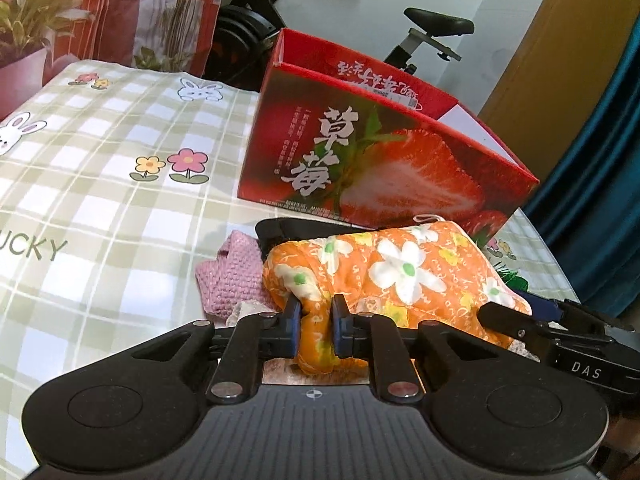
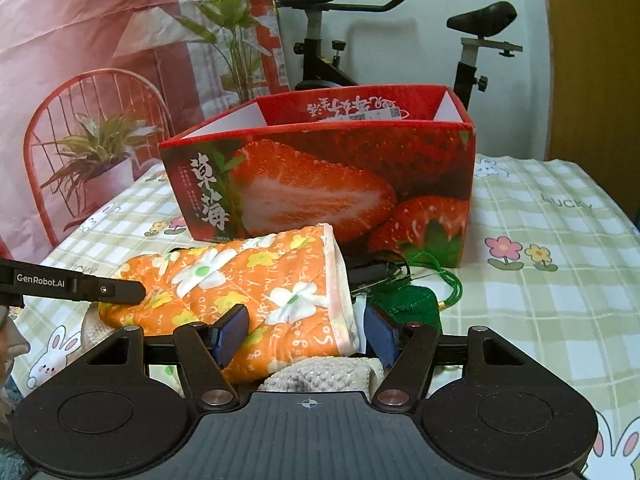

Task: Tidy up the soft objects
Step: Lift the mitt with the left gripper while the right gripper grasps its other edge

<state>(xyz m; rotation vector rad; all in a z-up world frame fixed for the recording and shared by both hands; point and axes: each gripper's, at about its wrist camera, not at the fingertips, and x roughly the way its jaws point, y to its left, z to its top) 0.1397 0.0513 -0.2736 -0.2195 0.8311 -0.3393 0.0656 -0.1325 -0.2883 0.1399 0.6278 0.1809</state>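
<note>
An orange padded cloth with white flowers (image 1: 400,272) lies on the table in front of a red strawberry box (image 1: 360,152). My left gripper (image 1: 316,318) is shut on a fold at its near left end. In the right wrist view the same cloth (image 2: 256,280) runs between the pads of my right gripper (image 2: 306,330). The left pad lies against the fabric, while a small gap shows at the right pad (image 2: 380,334), so it stands open. A finger of the left gripper (image 2: 120,290) touches the cloth's far left end.
Around the cloth lie a pink knit piece (image 1: 232,276), a beige knit piece (image 2: 320,372), a green pouch with a cord (image 2: 404,304) and a black item (image 2: 372,270). The open box (image 2: 320,184) stands behind on the checked tablecloth (image 2: 540,300). An exercise bike (image 2: 472,40) stands beyond the table.
</note>
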